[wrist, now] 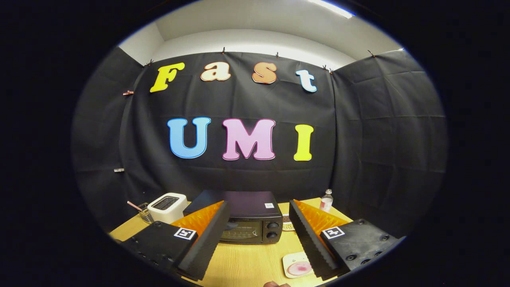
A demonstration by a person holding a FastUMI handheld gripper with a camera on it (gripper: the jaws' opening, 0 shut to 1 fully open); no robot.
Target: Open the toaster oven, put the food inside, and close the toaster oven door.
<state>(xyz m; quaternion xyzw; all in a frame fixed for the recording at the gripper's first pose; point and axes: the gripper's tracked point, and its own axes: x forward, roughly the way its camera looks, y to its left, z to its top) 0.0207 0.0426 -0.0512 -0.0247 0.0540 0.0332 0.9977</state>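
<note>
The first step, opening the door, appears not yet begun: the toaster oven is seen with its glass door closed. For the step to go well, the top edge or handle of the door should be approached squarely, one finger hooked over it, and the door drawn down along its hinge arc rather than pulled straight back, so that the oven is not dragged across the wooden table. Where exactly the handle lies cannot be made out behind the near finger.

The gripper is held wide open, nothing between its fingers, and it is kept well short of the toaster oven, which is framed in the gap between the two fingers and stands beyond their tips. The oven's two knobs are set on its right side.

Nearer than the toaster oven and to its right, a small square plate carrying a pinkish round of food lies beside the right finger. A white pop-up toaster stands to the left of the toaster oven, and a clear bottle stands behind it to the right.
</note>
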